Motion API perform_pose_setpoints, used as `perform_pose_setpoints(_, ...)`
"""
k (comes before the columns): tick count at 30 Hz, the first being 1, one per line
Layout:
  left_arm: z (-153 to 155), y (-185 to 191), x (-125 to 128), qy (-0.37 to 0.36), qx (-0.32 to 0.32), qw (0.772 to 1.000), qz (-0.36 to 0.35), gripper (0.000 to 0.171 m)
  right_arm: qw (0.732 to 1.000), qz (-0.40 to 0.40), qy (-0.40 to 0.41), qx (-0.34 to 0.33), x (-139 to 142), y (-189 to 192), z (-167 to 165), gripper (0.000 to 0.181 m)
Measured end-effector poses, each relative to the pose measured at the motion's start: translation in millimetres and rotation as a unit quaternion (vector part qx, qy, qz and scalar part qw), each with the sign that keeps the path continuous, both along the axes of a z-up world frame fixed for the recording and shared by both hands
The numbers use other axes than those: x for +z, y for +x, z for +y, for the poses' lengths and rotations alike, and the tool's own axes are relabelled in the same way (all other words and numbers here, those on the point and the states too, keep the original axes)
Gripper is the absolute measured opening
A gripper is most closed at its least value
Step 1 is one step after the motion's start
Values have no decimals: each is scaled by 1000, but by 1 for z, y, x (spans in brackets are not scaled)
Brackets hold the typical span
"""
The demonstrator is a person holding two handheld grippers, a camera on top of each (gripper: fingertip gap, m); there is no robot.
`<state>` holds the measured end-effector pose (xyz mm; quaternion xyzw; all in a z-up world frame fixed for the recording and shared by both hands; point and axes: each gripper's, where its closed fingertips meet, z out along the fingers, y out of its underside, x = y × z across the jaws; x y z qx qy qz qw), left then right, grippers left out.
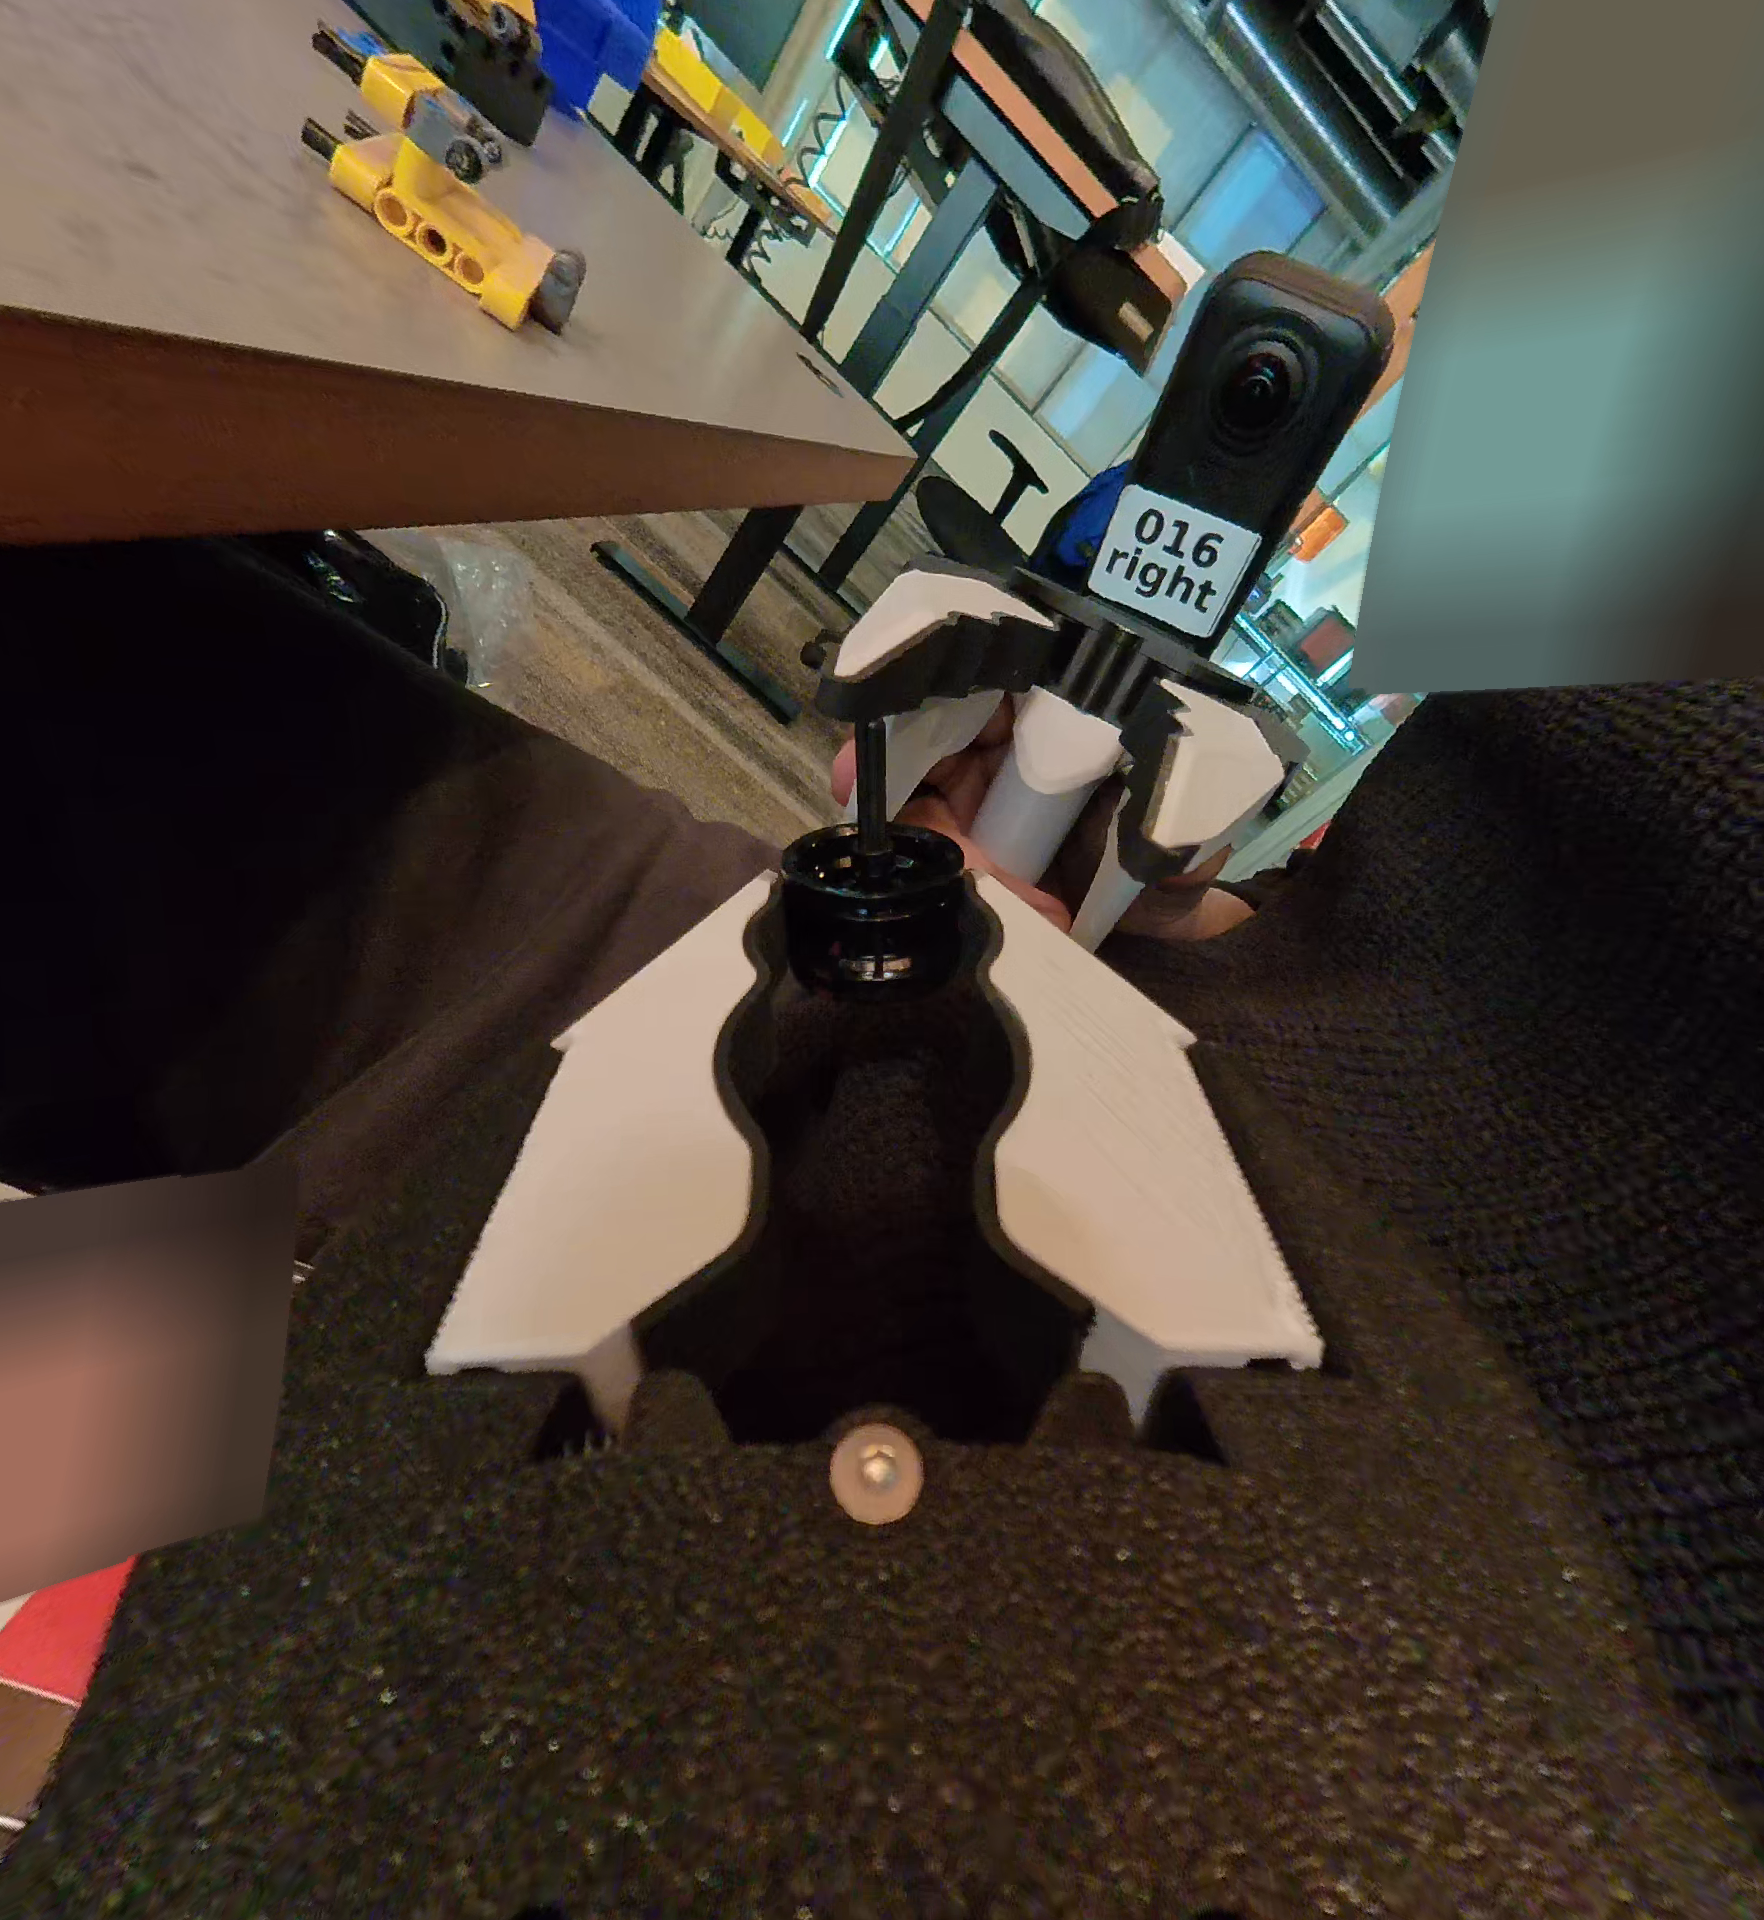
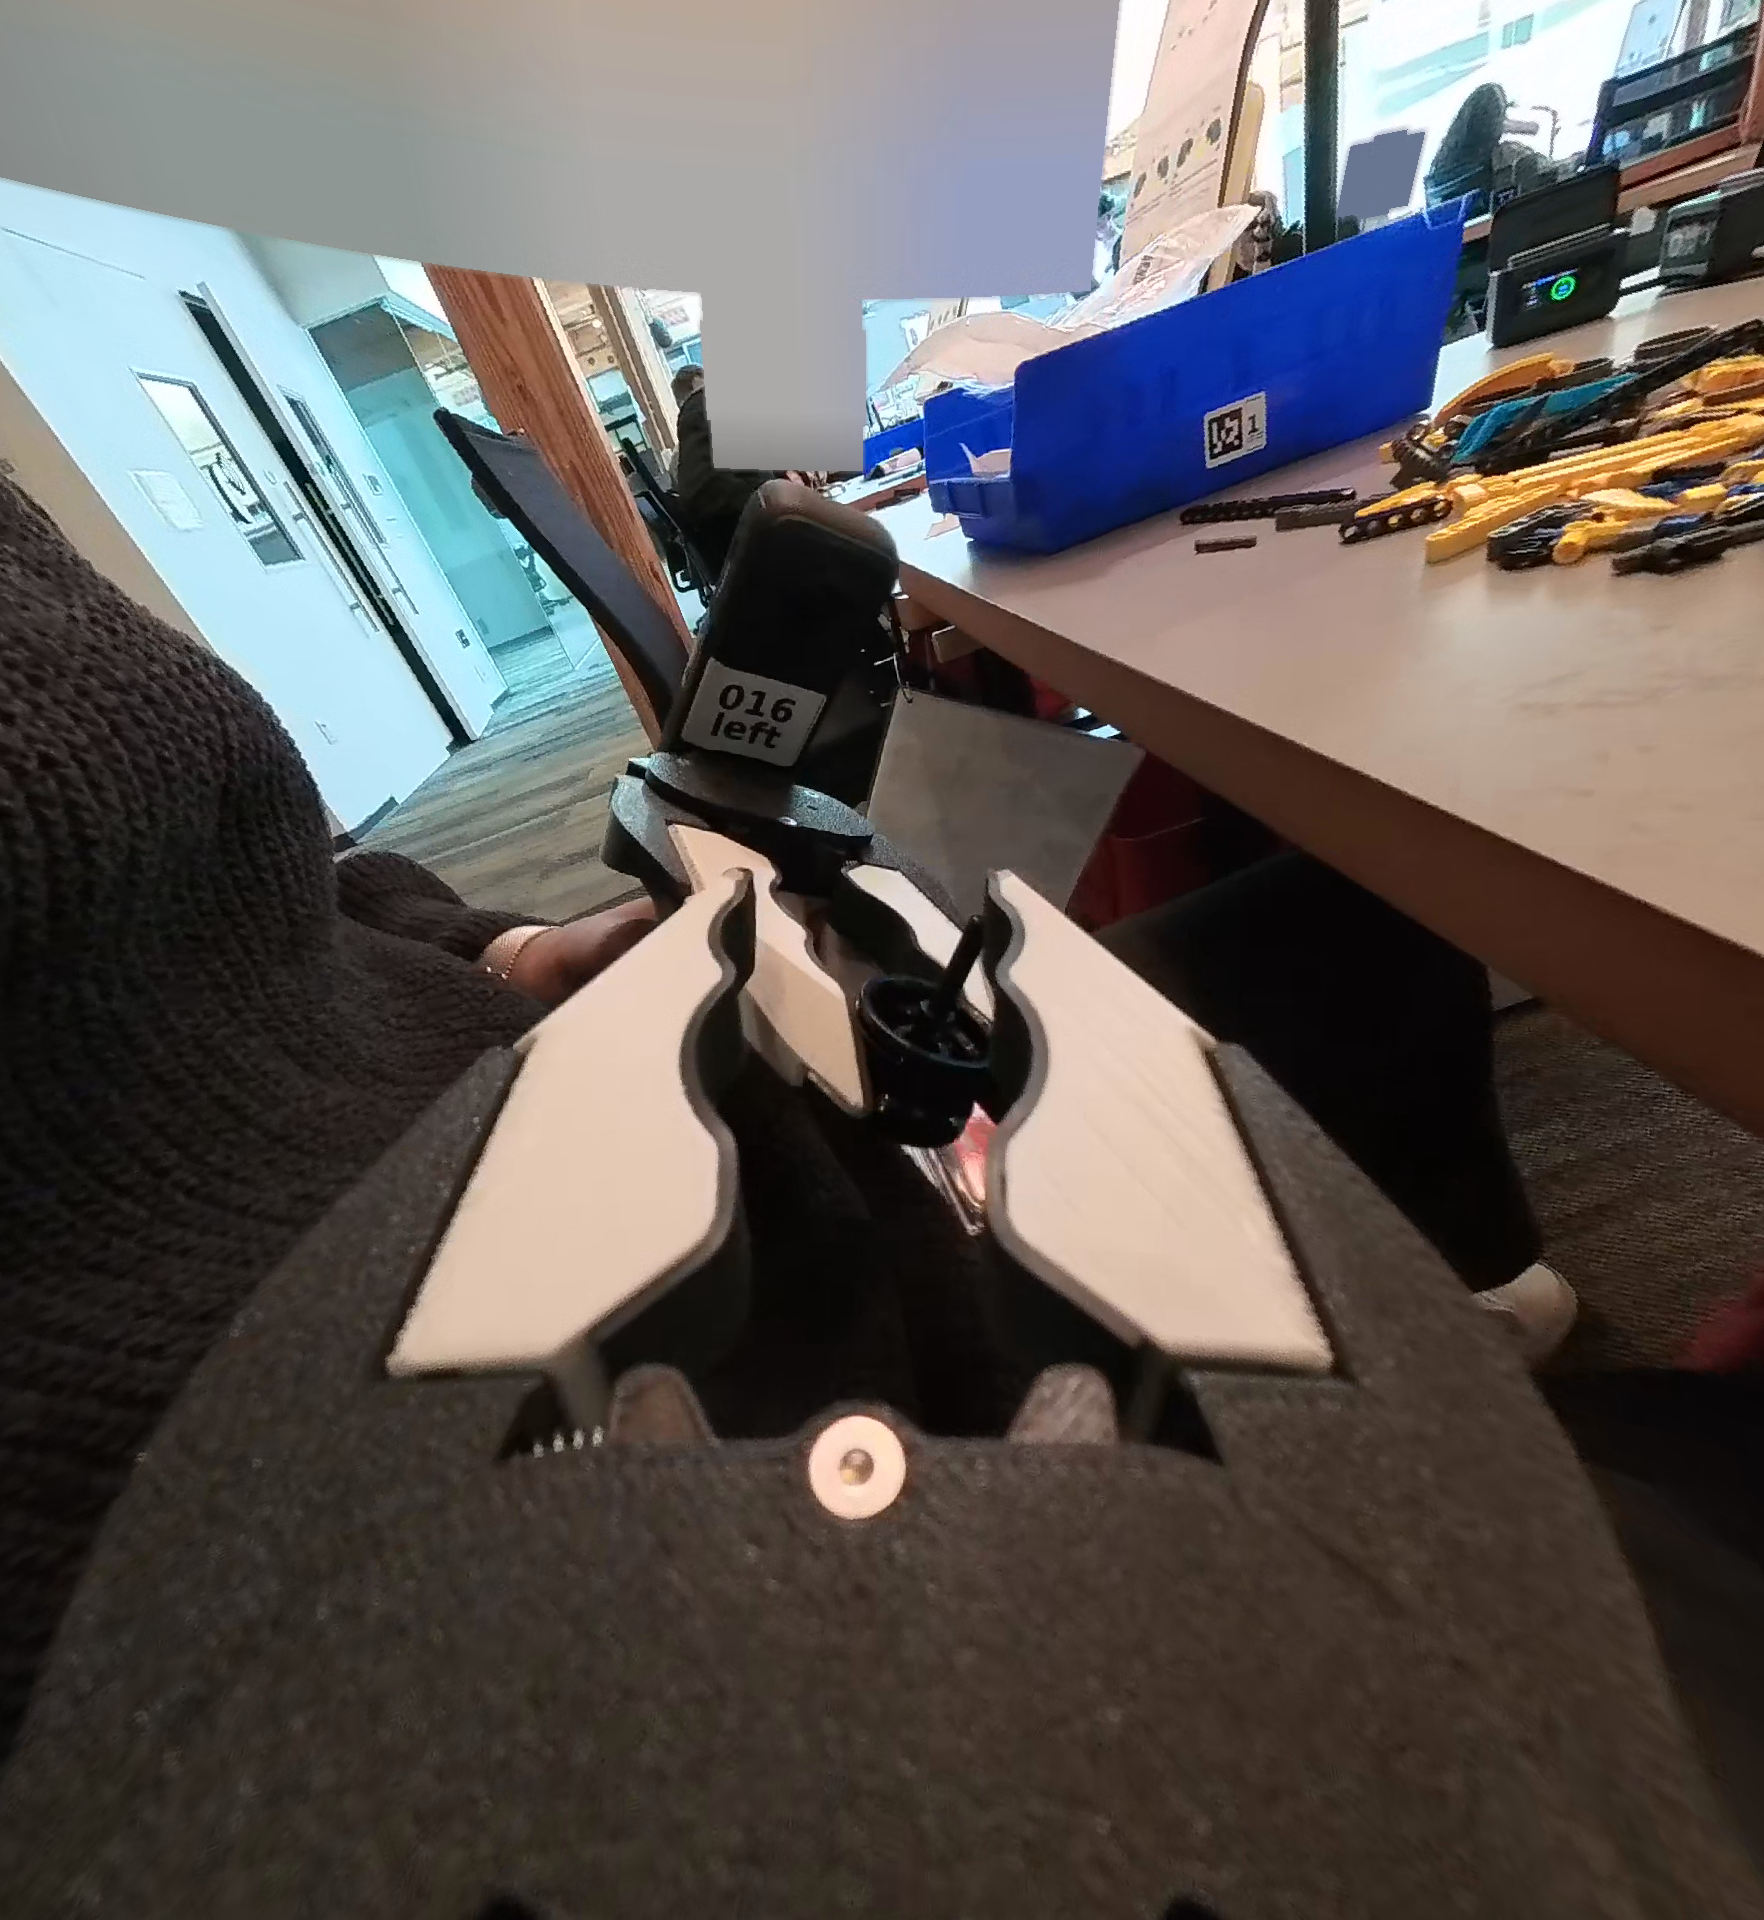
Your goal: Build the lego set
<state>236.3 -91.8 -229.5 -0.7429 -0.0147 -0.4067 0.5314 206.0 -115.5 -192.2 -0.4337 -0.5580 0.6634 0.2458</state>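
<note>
Closest to my left lens is the left claw (image 1: 873, 935), its two white fingers (image 1: 639, 1153) drawn in around a small black wheel (image 1: 870, 914) pinched at the very tips, at 12 o'clock from the claw's base. A thin black axle (image 1: 872, 774) stands out of the wheel's hub and runs straight on toward 12 o'clock, away from me, so the long axis of wheel and axle lies along the line of the left fingers. At the axle's far end sits the right claw (image 1: 1013, 717), up at 1 o'clock in this view; one of its white fingertips reaches the axle's tip, though I cannot tell from here whether it touches. From my right lens, the right claw (image 2: 867, 914) stands open, its fingers (image 2: 597, 1132) well apart and closed on nothing. The wheel (image 2: 922, 1049) sits between them toward the right finger, at about 1 o'clock from the claw's base, with the axle (image 2: 961, 961) tilting up toward 1 o'clock, its tip just beside the right fingertip. The left claw (image 2: 888, 1060) comes in from 11 o'clock, carrying the wheel. Both claws are held low, below the edge of the surface (image 2: 1377, 707), which passes at 2 o'clock with a blue bin (image 2: 1221, 436) and a scatter of yellow and black parts (image 2: 1605, 457) on it, well apart from the wheel.
</note>
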Motion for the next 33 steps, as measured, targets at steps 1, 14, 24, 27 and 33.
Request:
perform_pose_setpoints(1,1,0,0,-1,-1,1000,-1,32,1000,0,1,0,0,0,0,44)
perform_pose_setpoints(14,4,3,-2,-11,-4,1000,1,32,1000,5,-1,5,-2,1,2,44)
perform_pose_setpoints(24,5,7,-5,-19,-12,1000,12,32,1000,6,11,18,-4,2,-3,44)
perform_pose_setpoints(27,6,8,-5,-21,-13,1000,14,32,1000,8,14,19,-4,2,-3,44)
perform_pose_setpoints(33,8,9,-6,-27,-12,999,17,32,1000,11,6,19,-4,3,0,44)
